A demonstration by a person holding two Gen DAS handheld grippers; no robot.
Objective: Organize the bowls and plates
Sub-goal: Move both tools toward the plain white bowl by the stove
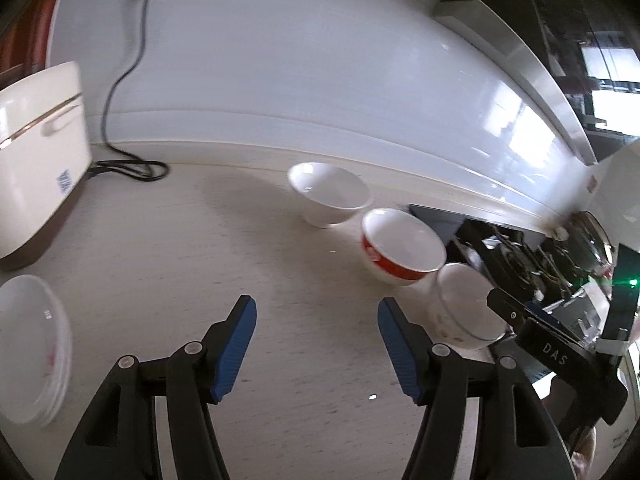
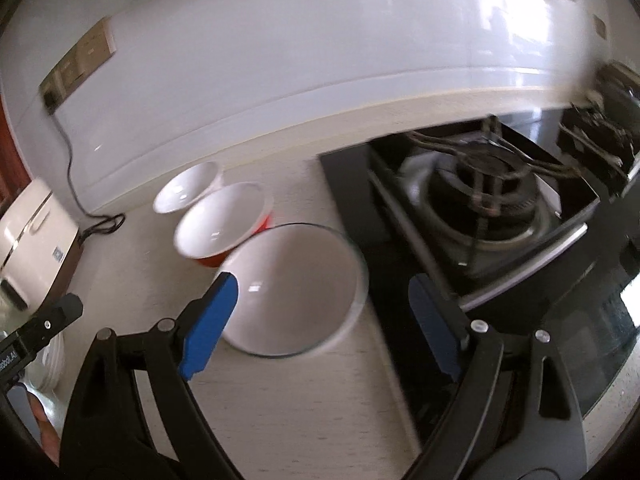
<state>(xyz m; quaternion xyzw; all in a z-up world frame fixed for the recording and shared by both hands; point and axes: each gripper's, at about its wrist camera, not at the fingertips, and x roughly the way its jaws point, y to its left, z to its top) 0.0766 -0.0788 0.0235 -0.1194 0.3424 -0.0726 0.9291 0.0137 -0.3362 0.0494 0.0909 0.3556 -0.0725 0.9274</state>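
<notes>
Three bowls stand in a row on the pale counter: a white bowl [image 1: 328,192] [image 2: 186,188] at the back, a red-sided bowl [image 1: 402,248] [image 2: 220,228] in the middle, and a wider white bowl with a clear rim [image 1: 468,308] [image 2: 296,288] nearest. My right gripper [image 2: 323,282] hangs open just above the wide bowl, its left fingertip over the rim and the pads apart from it. My left gripper [image 1: 318,312] stands open over bare counter left of the bowls. A stack of white plates [image 1: 32,348] lies at the far left.
A cream rice cooker [image 1: 40,152] [image 2: 32,236] with a black cord sits by the wall at the left. A black gas stove [image 2: 480,200] borders the bowls on the right. The right gripper's black housing [image 1: 556,356] crowds the left view's right edge.
</notes>
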